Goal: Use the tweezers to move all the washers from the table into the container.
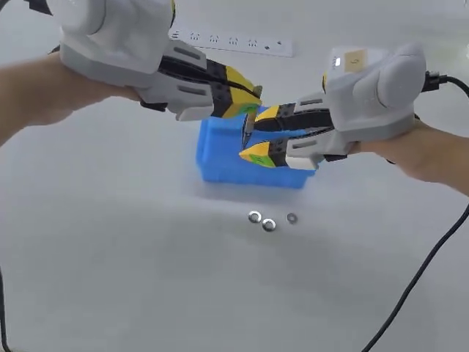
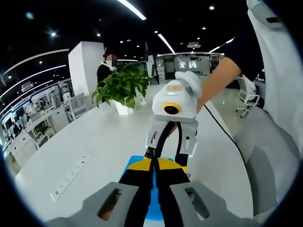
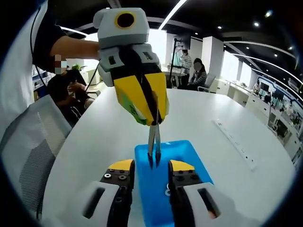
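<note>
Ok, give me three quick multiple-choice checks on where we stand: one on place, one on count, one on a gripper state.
1. Where do the loose washers lie?
A. On the table, on the near side of the container
B. Stacked on the container's rim
C. Behind the container

2. How many washers lie on the table in the head view?
A. One
B. Three
C. Five

3. What holds the tweezers?
A. The right gripper
B. Nothing; they lie flat on the table
C. The left gripper

Answers:
1 A: they sit on bare table just in front of the blue container.
2 B: three small rings lie in a loose cluster.
3 C: the right gripper view shows the left gripper's yellow jaws shut on the tweezers, while the right gripper's own jaws stand apart.
</note>
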